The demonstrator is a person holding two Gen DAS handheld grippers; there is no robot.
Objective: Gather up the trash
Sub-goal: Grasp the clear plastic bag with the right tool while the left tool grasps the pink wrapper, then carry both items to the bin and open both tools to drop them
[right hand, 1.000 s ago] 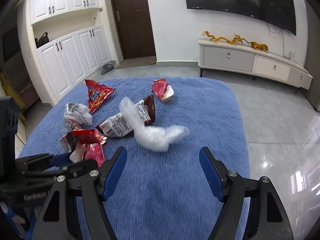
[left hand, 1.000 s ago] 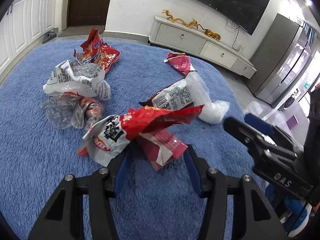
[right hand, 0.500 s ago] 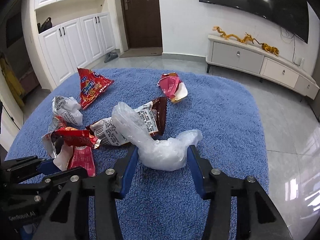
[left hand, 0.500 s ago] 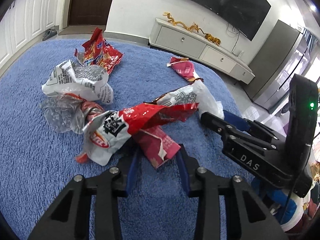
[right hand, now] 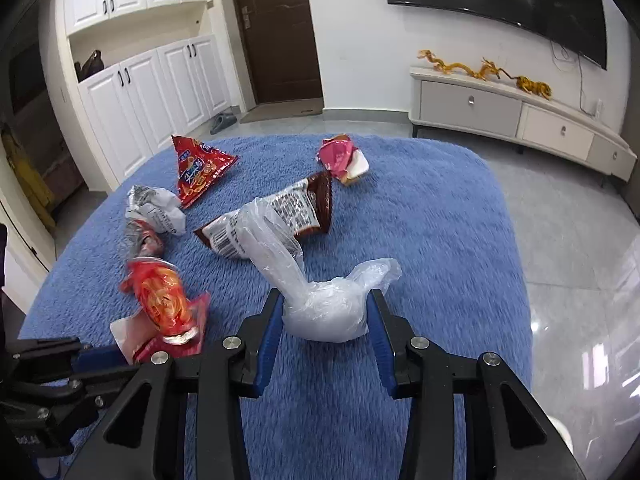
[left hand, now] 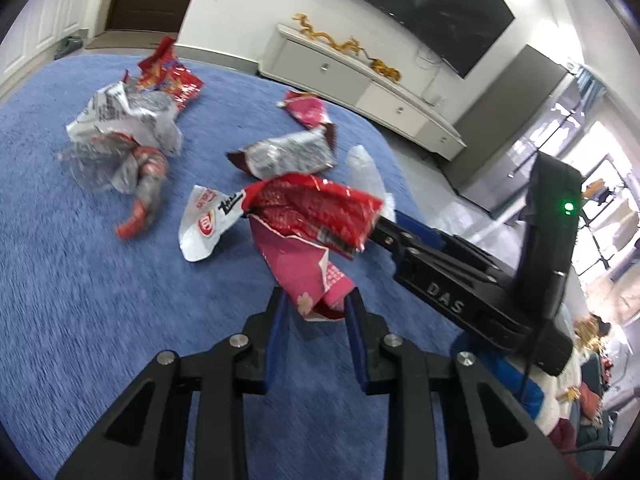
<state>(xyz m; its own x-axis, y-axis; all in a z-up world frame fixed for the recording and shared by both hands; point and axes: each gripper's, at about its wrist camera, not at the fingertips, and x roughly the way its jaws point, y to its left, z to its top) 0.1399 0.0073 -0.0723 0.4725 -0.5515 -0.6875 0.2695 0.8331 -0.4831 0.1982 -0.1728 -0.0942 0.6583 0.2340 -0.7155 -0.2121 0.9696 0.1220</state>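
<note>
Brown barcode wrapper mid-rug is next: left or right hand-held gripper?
Neither is free now. The left hand-held gripper is clamped on the red and pink wrappers, the right hand-held gripper on the clear plastic bag. Once emptied, probably right: the brown wrapper lies straight beyond its fingers.

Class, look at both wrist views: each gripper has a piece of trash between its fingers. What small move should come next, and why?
Probably lift both clear of the blue rug. The left gripper is shut on the red snack wrapper, the right gripper on the clear plastic bag, which overlaps the brown wrapper, so rise gently.
</note>
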